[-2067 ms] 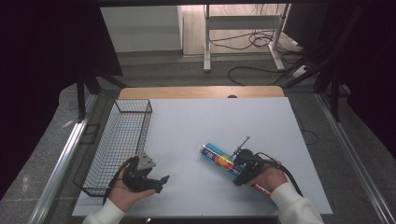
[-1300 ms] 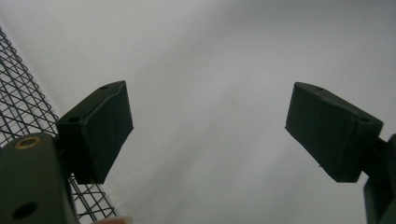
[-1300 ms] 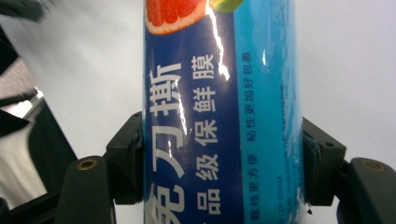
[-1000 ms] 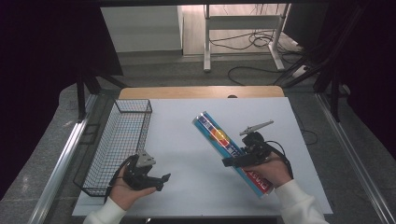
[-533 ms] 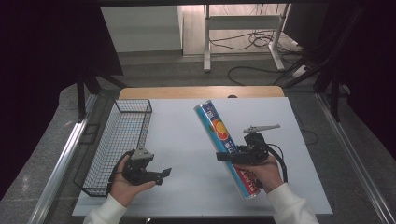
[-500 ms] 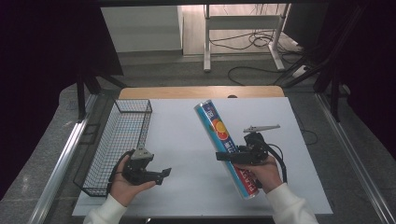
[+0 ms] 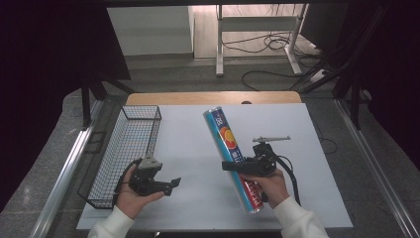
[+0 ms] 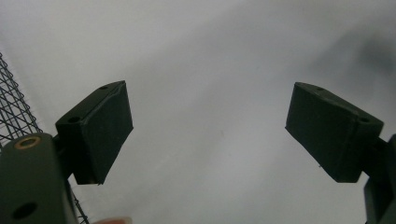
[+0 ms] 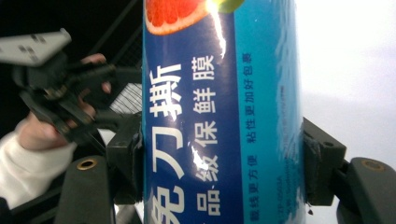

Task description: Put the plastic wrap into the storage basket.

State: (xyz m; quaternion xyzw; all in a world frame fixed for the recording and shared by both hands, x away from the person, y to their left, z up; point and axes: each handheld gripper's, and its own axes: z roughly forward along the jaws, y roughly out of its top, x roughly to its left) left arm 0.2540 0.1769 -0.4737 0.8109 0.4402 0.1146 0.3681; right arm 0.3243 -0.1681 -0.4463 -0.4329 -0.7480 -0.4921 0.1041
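Two claws at work over a white surface [image 7: 198, 129]. Right claw [image 7: 236, 166] clamped on a long blue tube [image 7: 233, 158] of cling film, gripped about midway along its length, one pad pressed to each side as seen in the right gripper view [image 9: 219, 140]. Tube lifted clear of the surface and tilted, capped upper end leaning away from the person and toward the left of the high view, red lower end down by the right hand [image 7: 267, 183]. Printed fruit picture and white characters along the blue wrapper. Left claw [image 7: 171, 184] held low near the front edge of the surface, jaws apart with nothing but bare white between them, confirmed in the left gripper view [image 8: 210, 135]. Left hand [image 7: 133, 191] just beside the near corner of a black wire basket [image 7: 124, 148], set along the left edge of the surface. Basket and tube well apart, left claw lying between them. Wooden board edge [image 7: 213, 97] beyond the far side of the white sheet.
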